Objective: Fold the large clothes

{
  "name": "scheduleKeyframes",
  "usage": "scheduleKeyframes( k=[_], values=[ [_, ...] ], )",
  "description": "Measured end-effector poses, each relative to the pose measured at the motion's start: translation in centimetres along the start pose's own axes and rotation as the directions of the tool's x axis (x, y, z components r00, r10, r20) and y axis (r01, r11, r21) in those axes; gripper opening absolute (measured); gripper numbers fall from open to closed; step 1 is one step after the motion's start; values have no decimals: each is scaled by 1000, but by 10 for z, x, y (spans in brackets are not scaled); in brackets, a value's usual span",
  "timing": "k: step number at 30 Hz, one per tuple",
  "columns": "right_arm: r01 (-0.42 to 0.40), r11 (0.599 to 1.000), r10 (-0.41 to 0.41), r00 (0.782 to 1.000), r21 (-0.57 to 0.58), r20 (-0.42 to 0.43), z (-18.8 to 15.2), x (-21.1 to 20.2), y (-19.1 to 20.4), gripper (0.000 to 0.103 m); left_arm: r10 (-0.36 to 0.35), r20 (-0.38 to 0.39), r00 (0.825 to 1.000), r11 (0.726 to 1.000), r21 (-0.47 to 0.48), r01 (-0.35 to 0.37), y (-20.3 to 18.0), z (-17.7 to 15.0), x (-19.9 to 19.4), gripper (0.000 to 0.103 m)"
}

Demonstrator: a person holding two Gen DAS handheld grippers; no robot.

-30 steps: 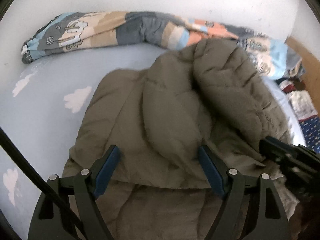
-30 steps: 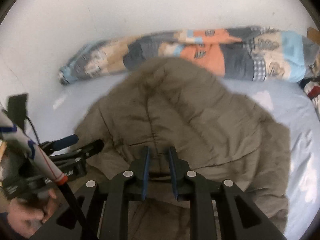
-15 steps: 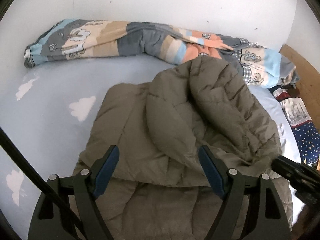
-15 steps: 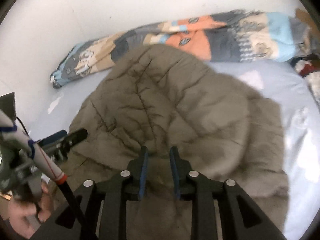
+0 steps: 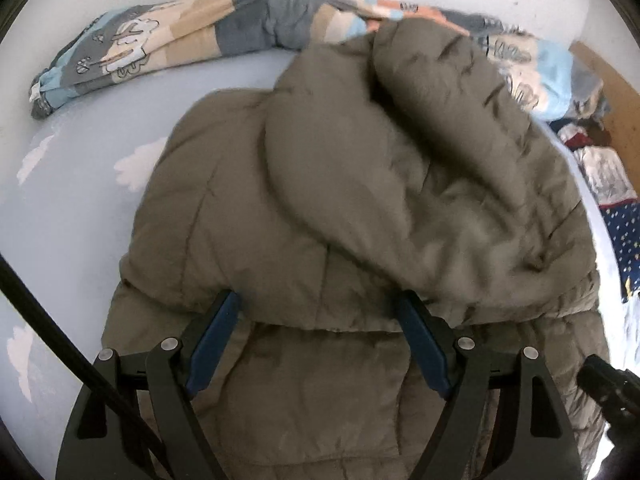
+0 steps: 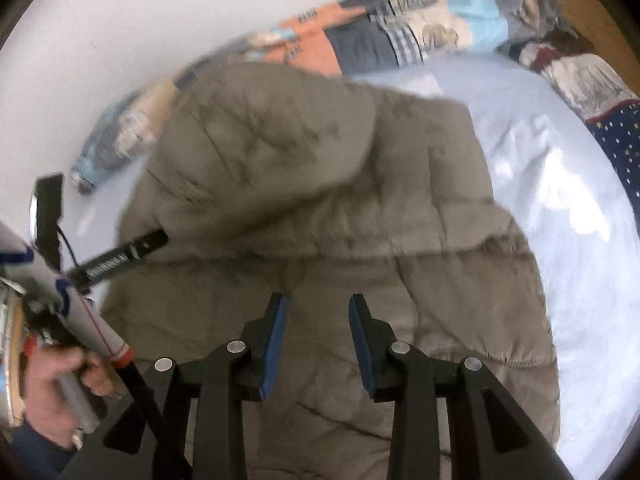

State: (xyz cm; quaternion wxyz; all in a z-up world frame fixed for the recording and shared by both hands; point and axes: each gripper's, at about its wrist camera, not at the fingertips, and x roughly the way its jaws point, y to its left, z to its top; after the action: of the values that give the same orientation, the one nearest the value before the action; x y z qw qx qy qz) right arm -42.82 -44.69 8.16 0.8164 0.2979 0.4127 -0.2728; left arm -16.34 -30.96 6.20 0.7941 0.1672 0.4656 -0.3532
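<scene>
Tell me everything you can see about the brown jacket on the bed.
The jacket is a large olive-brown padded garment with stitched quilt lines, puffy and soft-looking. It lies on the light blue cloud-print sheet, partly folded: one bulky part is turned over onto the rest, and its lower edge makes a curved ridge across the middle. Its far end reaches the rolled patterned blanket by the wall. Both grippers hover above its near part; nothing is between the pads of either.

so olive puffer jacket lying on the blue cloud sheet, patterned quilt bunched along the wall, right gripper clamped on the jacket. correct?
Not clamped. In the right wrist view the right gripper has its jaws opening, nothing between them, above the jacket. Sheet and quilt are as stated.
</scene>
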Motion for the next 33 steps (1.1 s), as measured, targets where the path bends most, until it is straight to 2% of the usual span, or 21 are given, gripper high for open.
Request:
scheduleKeyframes(
  k=[3, 7, 11, 13, 15, 16, 20, 24, 27, 30, 33],
  values=[
    [24, 999, -23, 998, 21, -57, -4, 11, -7, 35, -2, 9, 1000, 1000, 2, 2, -3, 1, -8, 81],
    [5, 1000, -5, 1000, 19, 4, 1, -15, -7, 35, -53, 35, 998, 998, -28, 54, -4, 0, -34, 81],
    [2, 999, -4, 999, 34, 42, -10, -43, -9, 38, -61, 98, 993, 998, -18, 63, -9, -14, -70, 81],
    [8, 999, -10, 998, 36, 56, -20, -56, -9, 39, -37, 142, 989, 999, -16, 40, -9, -31, -95, 81],
    [-8, 999, 5, 998, 45, 63, -40, -69, -6, 43, -24, 177, 984, 999, -25, 28, -8, -51, -116, 81],
    [-16, 999, 13, 998, 49, 61, -47, -72, -5, 46, -11, 187, 982, 1000, -24, 16, -7, -65, -127, 81],
    [-30, 999, 28, 999, 41, 44, -93, -88, 4, 47, 28, 218, 976, 1000, -20, -24, -8, -124, -162, 81],
    [-12, 1000, 13, 999, -19, 34, -143, -96, 19, 46, 48, 179, 983, 999, -23, -45, -6, -180, -172, 81],
    [14, 999, -13, 1000, -49, 21, -174, -99, 23, 47, 100, 112, 989, 995, -20, -98, 0, -217, -165, 81],
    [29, 997, -29, 1000, -68, 4, -196, -99, 23, 46, 123, 52, 991, 991, -59, -120, 12, -245, -158, 81],
    [31, 998, -32, 999, -58, -12, -214, -99, 16, 47, 156, 36, 987, 984, -94, -153, 20, -266, -156, 81]
  ],
)
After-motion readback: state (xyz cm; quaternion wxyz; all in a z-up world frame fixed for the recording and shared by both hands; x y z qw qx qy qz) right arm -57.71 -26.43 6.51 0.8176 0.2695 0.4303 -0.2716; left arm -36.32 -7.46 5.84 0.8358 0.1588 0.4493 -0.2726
